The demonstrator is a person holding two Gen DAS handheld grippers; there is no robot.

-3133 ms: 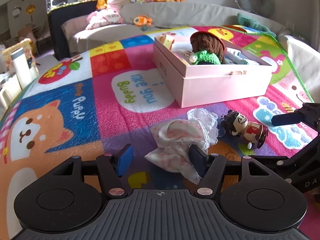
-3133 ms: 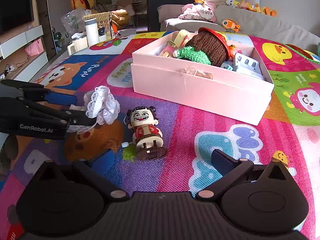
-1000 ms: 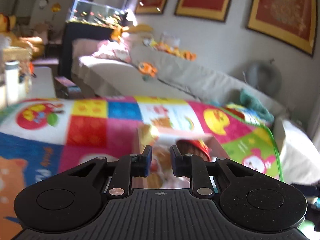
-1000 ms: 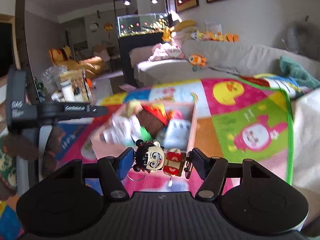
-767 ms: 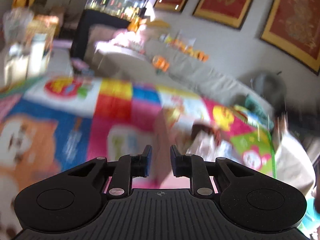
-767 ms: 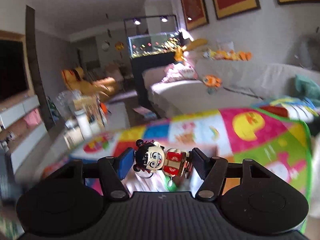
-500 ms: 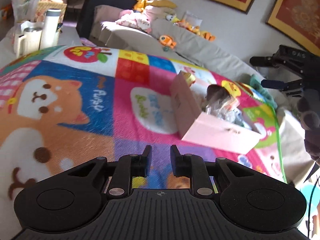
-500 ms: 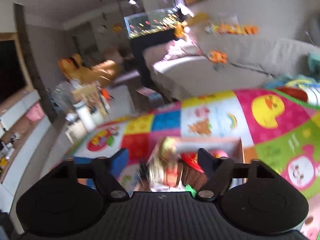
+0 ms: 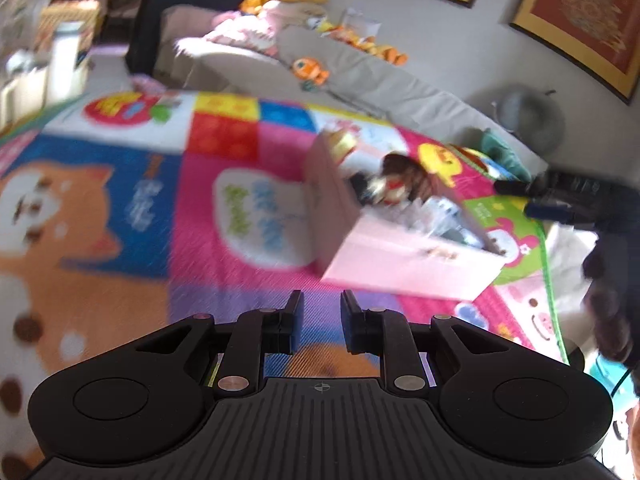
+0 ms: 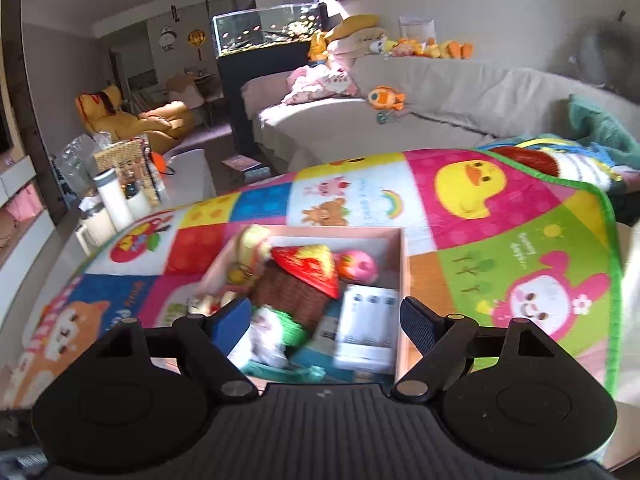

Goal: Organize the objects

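Observation:
A pink box full of toys stands on a colourful play mat. In the right wrist view I look down into the box; it holds a brown knitted doll with a red hat, a white pack and other toys. The little figurine lies in the box, blurred. My right gripper is open and empty above the box; it also shows in the left wrist view. My left gripper is nearly closed and empty, low over the mat in front of the box.
A grey sofa with plush toys runs behind the mat. A fish tank on a black stand is at the back. A white table with bottles stands at the left. The mat's green edge drops off at the right.
My right gripper opened and let the figurine go into the box. My left gripper, empty and nearly closed, swung away from the box to low over the mat.

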